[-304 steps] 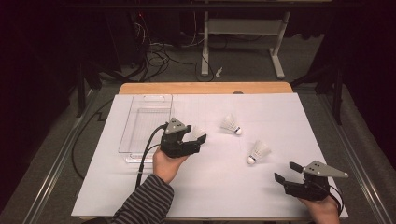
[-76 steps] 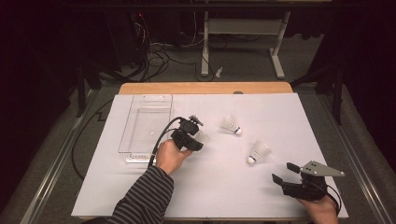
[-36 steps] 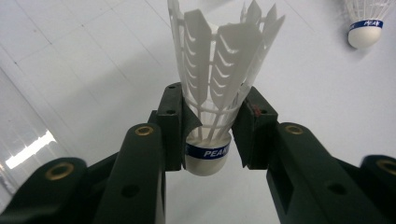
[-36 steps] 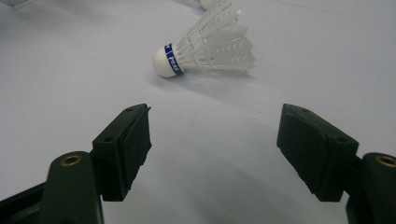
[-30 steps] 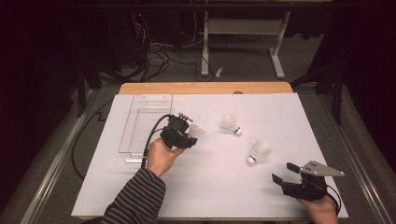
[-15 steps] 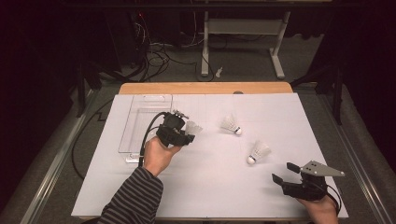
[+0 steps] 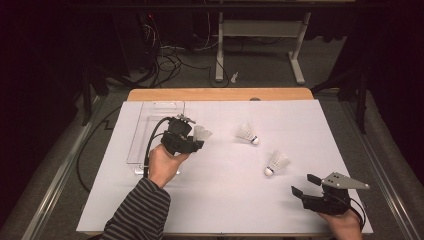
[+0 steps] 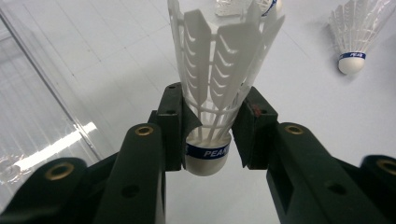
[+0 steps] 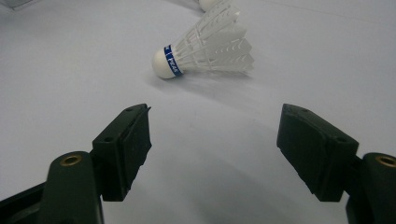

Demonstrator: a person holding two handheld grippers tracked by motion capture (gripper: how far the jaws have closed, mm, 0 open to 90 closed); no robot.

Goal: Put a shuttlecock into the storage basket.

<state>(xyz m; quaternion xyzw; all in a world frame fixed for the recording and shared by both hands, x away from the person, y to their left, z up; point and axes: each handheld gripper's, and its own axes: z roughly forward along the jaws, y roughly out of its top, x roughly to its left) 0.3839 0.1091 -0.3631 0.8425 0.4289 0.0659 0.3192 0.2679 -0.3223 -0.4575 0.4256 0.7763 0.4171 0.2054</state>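
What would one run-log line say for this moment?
left gripper: shut on held shuttlecock | right gripper: open, nothing between | two loose shuttlecocks on table | clear tray beside

Two shuttlecocks [image 7: 248,133] [image 7: 276,163] lie right of the clear tray [image 7: 145,131] on the table [image 7: 235,200].

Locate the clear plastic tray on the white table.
In the high view, the clear plastic tray lies at the table's left side, just left of the left gripper, which grips a white plastic shuttlecock.
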